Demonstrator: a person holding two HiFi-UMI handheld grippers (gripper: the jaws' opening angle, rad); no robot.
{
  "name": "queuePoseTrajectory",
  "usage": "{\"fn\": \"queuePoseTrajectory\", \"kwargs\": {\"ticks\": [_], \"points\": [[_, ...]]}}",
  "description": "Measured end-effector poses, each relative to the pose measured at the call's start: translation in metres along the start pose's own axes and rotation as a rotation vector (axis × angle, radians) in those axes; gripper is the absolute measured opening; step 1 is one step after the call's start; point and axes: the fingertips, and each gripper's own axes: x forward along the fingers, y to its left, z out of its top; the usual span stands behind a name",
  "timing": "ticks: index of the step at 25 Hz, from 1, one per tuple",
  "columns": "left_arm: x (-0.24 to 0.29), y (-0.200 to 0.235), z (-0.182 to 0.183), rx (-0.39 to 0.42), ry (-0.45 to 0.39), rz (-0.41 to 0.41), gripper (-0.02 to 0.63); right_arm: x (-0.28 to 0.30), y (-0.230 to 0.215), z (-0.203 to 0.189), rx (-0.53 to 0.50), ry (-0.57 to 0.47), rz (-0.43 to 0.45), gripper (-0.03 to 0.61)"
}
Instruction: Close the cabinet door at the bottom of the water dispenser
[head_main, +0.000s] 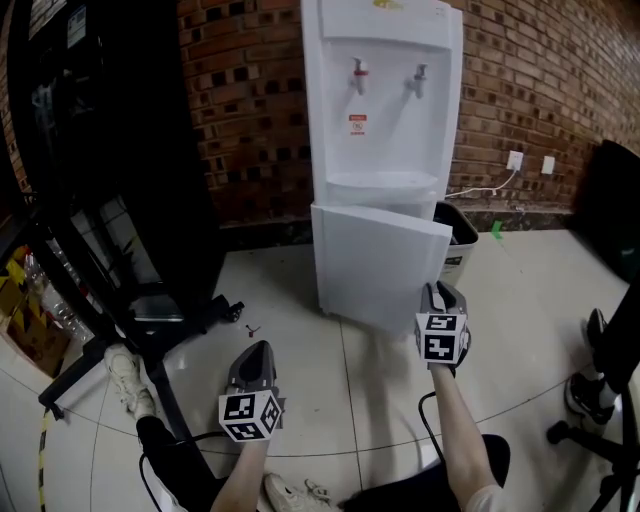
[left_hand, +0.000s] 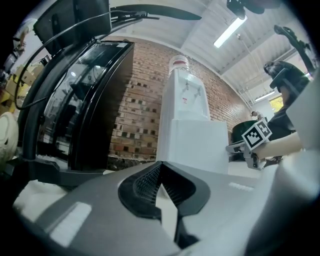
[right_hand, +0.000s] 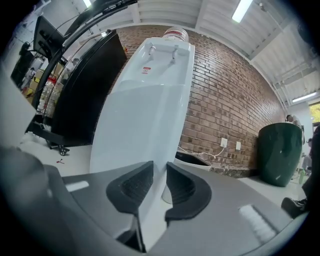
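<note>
The white water dispenser (head_main: 385, 100) stands against the brick wall. Its bottom cabinet door (head_main: 375, 265) hangs ajar, swung out toward me. My right gripper (head_main: 441, 290) is held level at the door's lower right edge. In the right gripper view its jaws (right_hand: 160, 167) stand a narrow gap apart and are closing; the pads press on nothing, and the door (right_hand: 135, 135) fills the view just ahead. My left gripper (head_main: 257, 352) hovers lower left, away from the dispenser. Its fingertips (left_hand: 159, 165) meet, holding nothing, and the door (left_hand: 197, 145) lies beyond them.
A dark bin (head_main: 458, 235) sits behind the door on the right. A tall black cabinet (head_main: 110, 150) and a chair base (head_main: 150, 320) stand at the left. Another chair (head_main: 600, 400) is at the right, and a cable runs to a wall socket (head_main: 515, 160).
</note>
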Motion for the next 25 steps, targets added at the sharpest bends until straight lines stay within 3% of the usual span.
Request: {"fn": "queuePoseTrajectory", "kwargs": {"ticks": [5,12,17,25], "points": [[0.006,-0.005,0.005,0.032,-0.024,0.003,0.012,0.024,-0.013,0.000,-0.048,0.022,-0.029,0.080],[0.020,-0.011,0.002,0.031,-0.019,-0.008,0.012,0.054,-0.024,0.003,-0.020,0.023,-0.034,0.061],[0.021,-0.011,-0.007,0.036,-0.001,0.000,0.012,0.072,-0.033,0.004,-0.054,0.041,-0.082,0.005],[0.023,-0.017,-0.021,0.038,0.037,-0.017,0.012,0.092,-0.019,0.003,-0.118,0.059,-0.044,0.004]]}}
